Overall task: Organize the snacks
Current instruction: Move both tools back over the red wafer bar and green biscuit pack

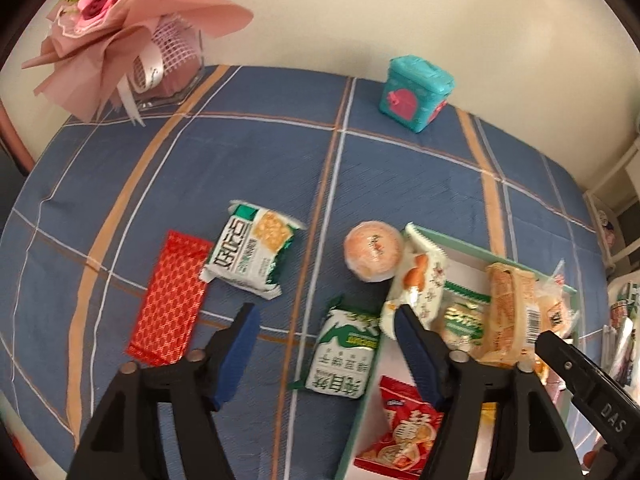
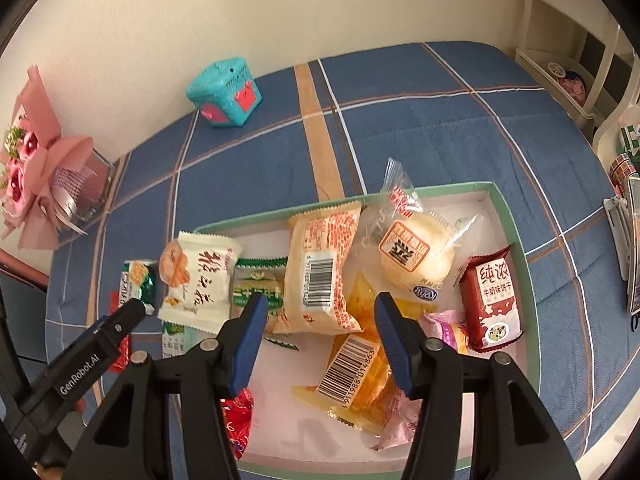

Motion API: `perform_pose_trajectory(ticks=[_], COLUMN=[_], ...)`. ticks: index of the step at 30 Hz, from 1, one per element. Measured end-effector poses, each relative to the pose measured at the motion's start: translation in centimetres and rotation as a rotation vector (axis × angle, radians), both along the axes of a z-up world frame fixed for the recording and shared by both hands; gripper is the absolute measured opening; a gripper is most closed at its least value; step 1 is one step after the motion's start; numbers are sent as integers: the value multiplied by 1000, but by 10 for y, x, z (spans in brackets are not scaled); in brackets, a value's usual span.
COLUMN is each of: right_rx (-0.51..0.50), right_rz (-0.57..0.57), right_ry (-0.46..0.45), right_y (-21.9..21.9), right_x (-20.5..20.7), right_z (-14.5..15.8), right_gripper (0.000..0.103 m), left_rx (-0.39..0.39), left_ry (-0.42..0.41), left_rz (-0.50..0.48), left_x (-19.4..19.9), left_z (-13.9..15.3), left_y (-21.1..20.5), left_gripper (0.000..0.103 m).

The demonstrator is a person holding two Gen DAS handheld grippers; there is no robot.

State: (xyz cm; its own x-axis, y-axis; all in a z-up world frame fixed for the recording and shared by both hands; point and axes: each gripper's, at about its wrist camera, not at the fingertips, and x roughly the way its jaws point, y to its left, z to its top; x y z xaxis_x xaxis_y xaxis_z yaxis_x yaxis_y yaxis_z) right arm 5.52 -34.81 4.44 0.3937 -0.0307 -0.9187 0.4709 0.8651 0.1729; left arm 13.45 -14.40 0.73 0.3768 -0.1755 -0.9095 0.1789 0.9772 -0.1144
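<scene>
tablecloth [image 1: 240, 168]: blue plaid | wall [image 1: 360, 12]: cream | shelf [image 2: 560, 40]: white

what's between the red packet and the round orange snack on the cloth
The green-and-white cracker pack lies between the red packet and the round snack; the left wrist view shows it.

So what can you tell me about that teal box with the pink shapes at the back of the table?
The teal box is a small, cube-like container that looks like plastic, with a lid on top bearing a raised tab, and pink decorations on its sides, one heart-like. It stands on the blue plaid tablecloth near the cream wall, slightly turned so a corner faces forward. Nothing touches it but the cloth; the snacks, the tray and the pink bouquet sit well apart from it.
</scene>
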Motion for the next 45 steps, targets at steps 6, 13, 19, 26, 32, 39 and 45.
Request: perform_pose_trajectory(ticks=[6, 13, 19, 26, 32, 39, 45], right_rx=[-22, -30, -52, -76, -70, -40, -30], right_rz=[7, 16, 49, 104, 133, 205, 287], right_ry=[34, 44, 22, -7, 3, -6, -28], right_y=[3, 5, 12, 30, 51, 91, 131], right_x=[3, 4, 4, 7, 14, 27, 38], right_z=[-7, -10, -8, -8, -9, -15, -19], right_gripper=[79, 100, 101, 101, 101, 101, 101], left_rx=[35, 47, 57, 60, 80, 84, 84], left_ry=[-11, -47, -88, -154, -94, -50, -59], left_rz=[45, 87, 98, 111, 156, 272, 346], left_x=[3, 3, 5, 7, 16, 27, 28], left_z=[-6, -5, -2, 5, 2, -1, -2], left_y=[12, 23, 27, 40, 67, 121, 163], left_gripper=[103, 103, 103, 103, 103, 103, 103])
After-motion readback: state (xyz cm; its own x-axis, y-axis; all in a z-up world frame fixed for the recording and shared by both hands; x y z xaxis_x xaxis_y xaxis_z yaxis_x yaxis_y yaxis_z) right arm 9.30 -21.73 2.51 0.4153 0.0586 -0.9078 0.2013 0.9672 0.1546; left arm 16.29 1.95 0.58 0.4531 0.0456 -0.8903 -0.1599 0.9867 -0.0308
